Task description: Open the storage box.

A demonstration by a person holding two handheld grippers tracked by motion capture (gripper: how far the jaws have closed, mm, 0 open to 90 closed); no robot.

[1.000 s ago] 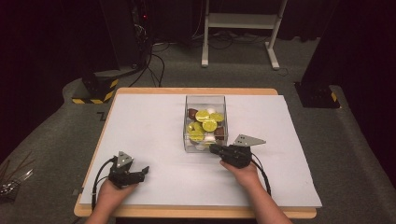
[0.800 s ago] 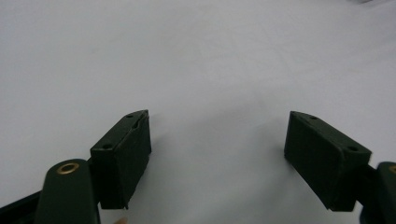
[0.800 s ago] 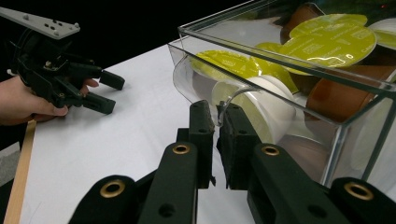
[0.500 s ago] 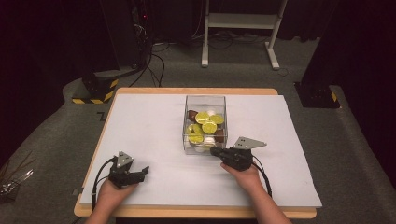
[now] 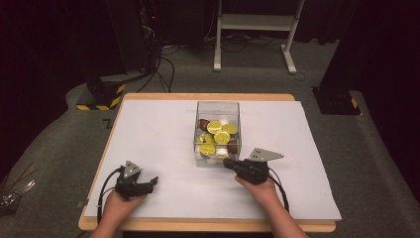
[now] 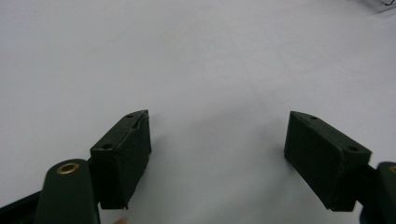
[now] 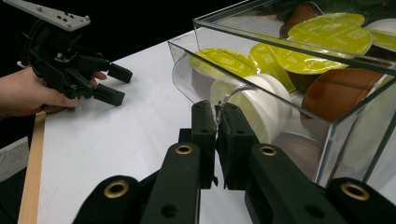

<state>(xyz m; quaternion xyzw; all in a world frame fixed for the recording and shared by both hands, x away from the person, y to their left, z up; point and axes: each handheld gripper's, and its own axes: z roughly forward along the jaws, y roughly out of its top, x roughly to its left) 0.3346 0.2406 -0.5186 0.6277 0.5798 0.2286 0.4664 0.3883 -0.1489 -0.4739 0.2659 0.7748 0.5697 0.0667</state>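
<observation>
Near the tabletop's (image 5: 148,129) front edge, toward its left corner, the left gripper (image 5: 148,182) rests on the white cover with its jaws spread wide and nothing between them; bare white surface lies all around it. Right of centre, the right gripper (image 5: 227,163) has its jaws pressed together, empty, their tips just at the near wall of the clear box (image 5: 218,106). The box stands mid-table, filled with coffee capsules (image 7: 327,30), yellow-lidded, white and brown. Lid print is too small to read.
</observation>
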